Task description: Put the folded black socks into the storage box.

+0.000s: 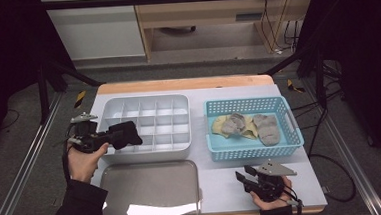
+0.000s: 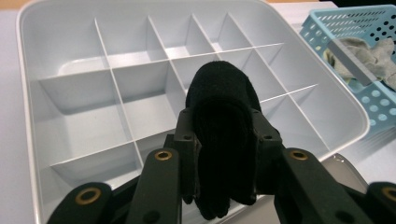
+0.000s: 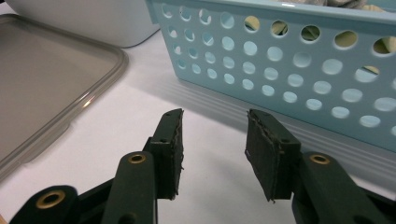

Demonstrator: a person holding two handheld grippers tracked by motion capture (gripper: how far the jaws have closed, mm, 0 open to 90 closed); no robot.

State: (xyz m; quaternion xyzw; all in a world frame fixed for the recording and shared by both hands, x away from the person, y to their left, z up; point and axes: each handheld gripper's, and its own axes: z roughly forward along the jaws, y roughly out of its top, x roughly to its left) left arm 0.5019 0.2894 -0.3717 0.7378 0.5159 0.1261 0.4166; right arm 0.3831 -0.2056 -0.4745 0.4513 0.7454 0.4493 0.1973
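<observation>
1. I judge the black sock (image 2: 223,140) light, soft and floppy; it is best pinched across its rolled middle, so nothing trails.
2. It looks matte black, a thick rolled bundle, in the lower centre of the left gripper view, over the white divided tray (image 2: 65,88).
3. My left gripper (image 1: 111,136) is clenched on it.
4. My right gripper (image 3: 214,151), low in the high view, is released (nothing between its pads), near the blue basket (image 3: 299,70).
</observation>
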